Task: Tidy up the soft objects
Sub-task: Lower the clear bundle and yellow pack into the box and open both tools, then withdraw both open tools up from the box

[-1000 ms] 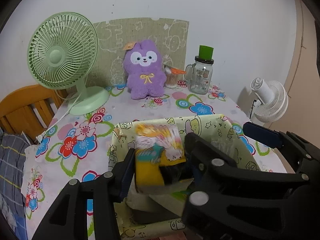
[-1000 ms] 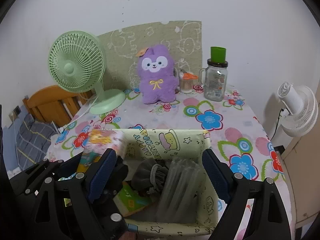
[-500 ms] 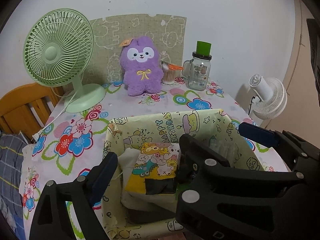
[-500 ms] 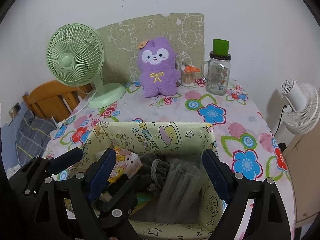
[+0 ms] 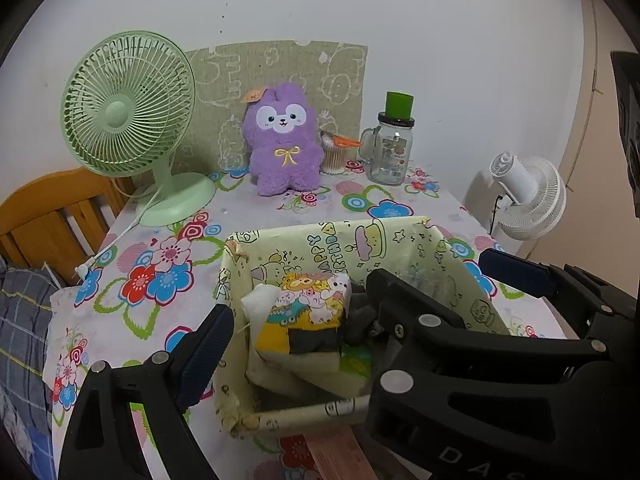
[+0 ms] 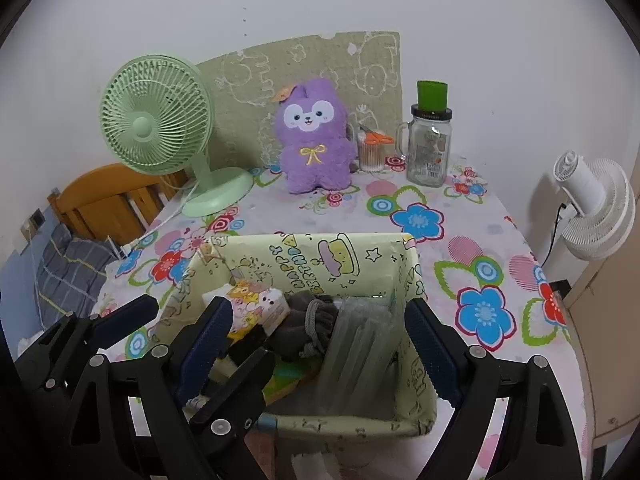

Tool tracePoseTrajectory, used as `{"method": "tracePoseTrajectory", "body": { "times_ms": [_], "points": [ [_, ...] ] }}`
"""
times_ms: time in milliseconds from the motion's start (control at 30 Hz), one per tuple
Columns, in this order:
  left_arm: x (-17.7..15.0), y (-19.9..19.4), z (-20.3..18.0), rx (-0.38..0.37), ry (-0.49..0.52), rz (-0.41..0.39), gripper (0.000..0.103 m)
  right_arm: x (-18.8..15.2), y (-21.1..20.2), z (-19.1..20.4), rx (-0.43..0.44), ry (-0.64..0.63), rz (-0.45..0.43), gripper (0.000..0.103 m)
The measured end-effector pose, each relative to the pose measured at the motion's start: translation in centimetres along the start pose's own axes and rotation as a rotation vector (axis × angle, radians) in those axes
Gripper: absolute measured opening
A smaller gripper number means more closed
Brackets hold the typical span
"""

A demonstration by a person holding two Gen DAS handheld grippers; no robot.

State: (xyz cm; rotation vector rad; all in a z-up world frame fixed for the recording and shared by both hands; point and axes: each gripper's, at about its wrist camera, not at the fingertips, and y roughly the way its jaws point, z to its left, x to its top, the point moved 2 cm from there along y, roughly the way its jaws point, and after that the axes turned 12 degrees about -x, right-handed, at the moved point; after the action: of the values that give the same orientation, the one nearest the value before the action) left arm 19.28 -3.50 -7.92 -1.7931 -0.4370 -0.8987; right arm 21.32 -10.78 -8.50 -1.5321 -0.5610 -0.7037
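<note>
A cartoon-printed packet (image 5: 308, 312) (image 6: 256, 304) lies loose in the pale yellow birthday-print box (image 5: 320, 232) (image 6: 320, 240), on top of white and green pads. My left gripper (image 5: 316, 320) hovers open over it, pads apart from the packet. Its right finger is hidden behind the right gripper's left finger. My right gripper (image 6: 316, 308) is open over the box, above a grey knit bundle (image 6: 312, 320) and a clear plastic pack (image 6: 360, 344), holding nothing. A purple plush (image 5: 284, 140) (image 6: 312, 140) sits upright at the back of the table.
A green desk fan (image 5: 128, 104) stands back left with its cord trailing off the table edge. A glass jar (image 5: 392, 152) and a swab cup (image 5: 334, 156) stand right of the plush. A white fan (image 5: 528, 196) is beyond the right edge, wooden furniture (image 5: 52, 216) to the left.
The left jaws opened and released the packet. It went from held above the box's left side to lying inside the box. The right gripper stayed open.
</note>
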Motion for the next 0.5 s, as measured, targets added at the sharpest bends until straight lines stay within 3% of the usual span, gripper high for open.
{"method": "tracePoseTrajectory", "body": {
  "times_ms": [500],
  "points": [
    [-0.9, -3.6, -1.6, 0.007, 0.02, -0.04, 0.093, -1.0, -4.6, -0.1, -0.023, -0.019, -0.079, 0.09]
  ]
}}
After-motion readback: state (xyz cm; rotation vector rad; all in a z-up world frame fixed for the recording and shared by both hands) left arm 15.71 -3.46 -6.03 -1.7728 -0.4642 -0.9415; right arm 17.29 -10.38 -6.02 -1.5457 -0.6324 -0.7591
